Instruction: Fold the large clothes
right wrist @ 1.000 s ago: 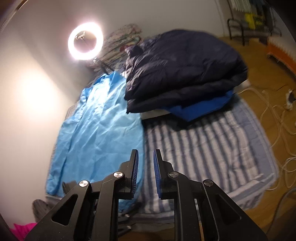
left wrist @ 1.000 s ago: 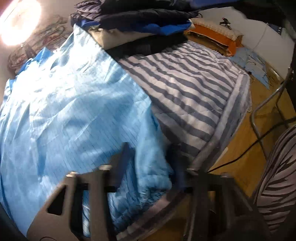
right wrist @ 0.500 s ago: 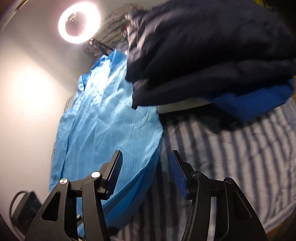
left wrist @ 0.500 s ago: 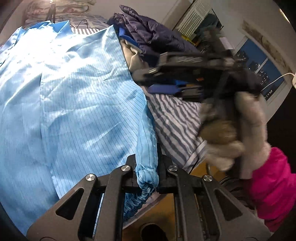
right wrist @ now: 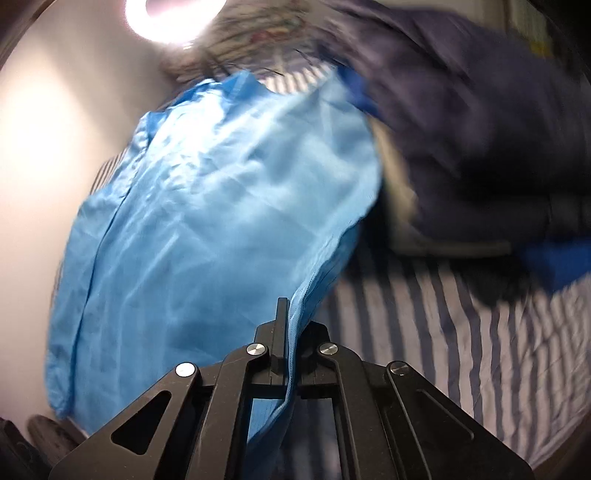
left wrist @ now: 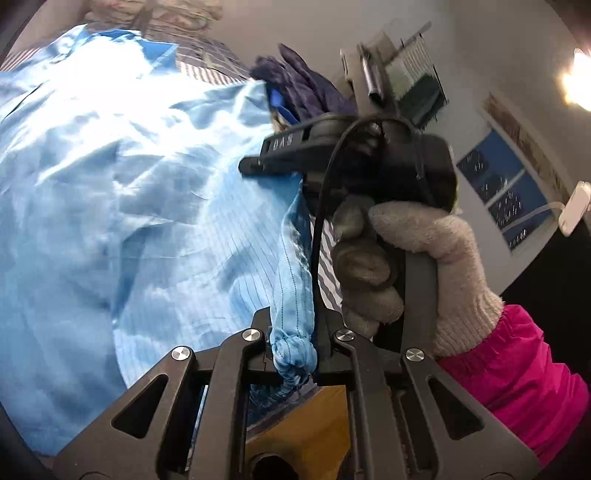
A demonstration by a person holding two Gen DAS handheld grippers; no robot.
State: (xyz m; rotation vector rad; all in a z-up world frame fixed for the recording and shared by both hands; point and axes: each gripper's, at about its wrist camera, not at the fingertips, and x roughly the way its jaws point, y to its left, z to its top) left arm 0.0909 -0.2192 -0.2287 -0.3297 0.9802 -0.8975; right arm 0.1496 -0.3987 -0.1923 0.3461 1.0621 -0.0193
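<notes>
Light-blue garment [left wrist: 122,192] fills the left and centre of both wrist views, spread over a striped bedcover [right wrist: 436,325] with faint pinstripes showing in its cloth. In the left wrist view, the left gripper [left wrist: 293,350] at lower centre is clenched on a bunched, gathered cuff [left wrist: 293,356] of that garment, and the sleeve rises from it as a taut band toward the middle of the frame. To its right a gloved hand [left wrist: 417,266] with a pink sleeve [left wrist: 517,373] grips the handle of the other tool. In the right wrist view, the right gripper [right wrist: 290,339] at lower centre has just closed its jaws and pinches the garment's seamed edge. A dark blue pile of clothes [right wrist: 480,122] occupies the upper right, blurred, and a ring light [right wrist: 173,14] glares at the top left.
</notes>
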